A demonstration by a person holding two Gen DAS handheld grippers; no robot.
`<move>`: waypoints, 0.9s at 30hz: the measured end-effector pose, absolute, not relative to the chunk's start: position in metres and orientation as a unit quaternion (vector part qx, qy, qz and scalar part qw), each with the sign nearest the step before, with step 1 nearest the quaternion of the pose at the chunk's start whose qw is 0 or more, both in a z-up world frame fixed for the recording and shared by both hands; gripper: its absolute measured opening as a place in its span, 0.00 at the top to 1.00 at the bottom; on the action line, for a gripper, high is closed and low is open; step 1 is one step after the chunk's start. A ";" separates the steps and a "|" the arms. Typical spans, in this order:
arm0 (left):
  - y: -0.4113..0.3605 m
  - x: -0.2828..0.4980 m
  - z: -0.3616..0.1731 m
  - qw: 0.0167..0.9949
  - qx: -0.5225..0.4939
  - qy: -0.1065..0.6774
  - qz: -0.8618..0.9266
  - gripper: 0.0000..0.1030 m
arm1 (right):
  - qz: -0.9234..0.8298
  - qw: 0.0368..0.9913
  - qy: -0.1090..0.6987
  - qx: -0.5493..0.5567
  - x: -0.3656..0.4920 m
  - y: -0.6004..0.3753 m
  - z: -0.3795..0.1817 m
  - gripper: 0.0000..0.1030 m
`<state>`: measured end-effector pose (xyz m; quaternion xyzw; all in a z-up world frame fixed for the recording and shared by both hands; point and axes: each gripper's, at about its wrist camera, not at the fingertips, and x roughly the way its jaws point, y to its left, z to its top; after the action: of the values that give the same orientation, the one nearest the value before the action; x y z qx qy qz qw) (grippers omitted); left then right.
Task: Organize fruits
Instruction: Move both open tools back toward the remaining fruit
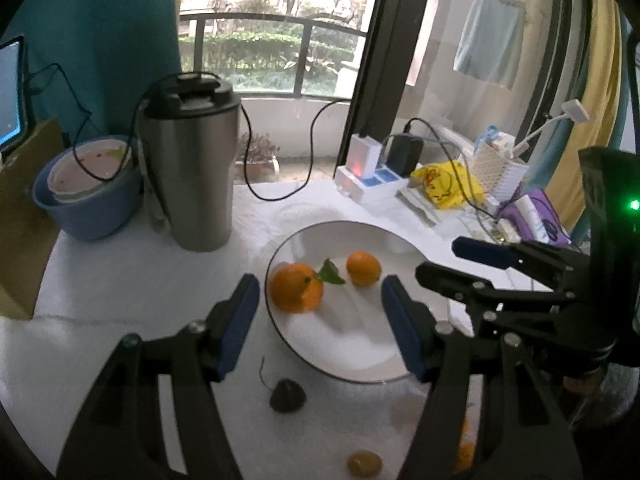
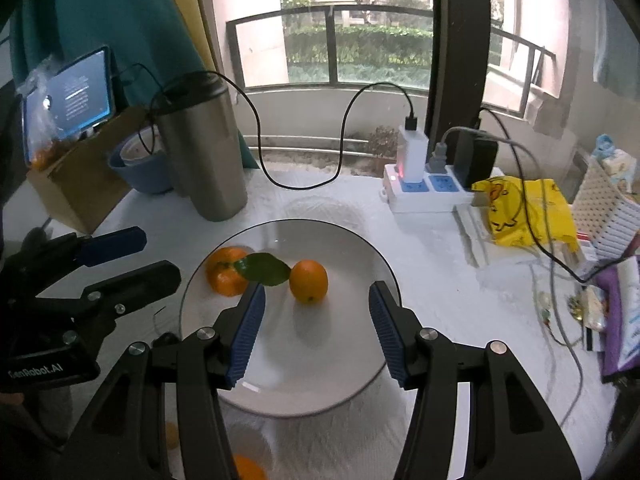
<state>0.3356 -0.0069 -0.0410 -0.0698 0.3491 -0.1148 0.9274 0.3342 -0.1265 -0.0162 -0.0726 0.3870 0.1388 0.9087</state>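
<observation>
A white plate lies on the white cloth with two fruits in it: an orange with a green leaf and a smaller orange. My left gripper hovers open above the plate's near left side, nothing between its pads. My right gripper is open too, above the plate just short of the smaller orange, and it shows at the right of the left wrist view. Loose on the cloth near me lie a dark stemmed fruit, a yellowish fruit and an orange one.
A steel tumbler and a blue bowl stand at the back left by a cardboard box and a tablet. At the back right are a power strip with cables, a yellow bag and clutter.
</observation>
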 end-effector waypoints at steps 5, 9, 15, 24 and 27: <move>-0.008 0.309 -0.031 0.931 -0.068 0.340 -0.114 0.37 | 0.134 0.914 0.375 -0.074 0.310 -0.128 -0.003 0.44; -0.009 0.291 -0.025 0.933 -0.067 0.335 -0.112 0.37 | 0.132 0.918 0.368 -0.070 0.288 -0.131 0.006 0.44; -0.010 0.264 -0.022 0.934 -0.071 0.331 -0.114 0.37 | 0.128 0.920 0.365 -0.067 0.262 -0.134 0.010 0.44; -0.014 0.231 -0.034 0.928 -0.077 0.344 -0.122 0.37 | 0.118 0.918 0.373 -0.065 0.226 -0.144 0.005 0.44; -0.016 0.222 -0.042 0.925 -0.079 0.351 -0.125 0.37 | 0.114 0.915 0.381 -0.066 0.215 -0.147 -0.002 0.44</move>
<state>0.2220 -0.0158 -0.0424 -0.0788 0.3507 -0.1252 0.9247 0.2153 -0.1465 -0.0020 -0.0657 0.3811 0.1140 0.9151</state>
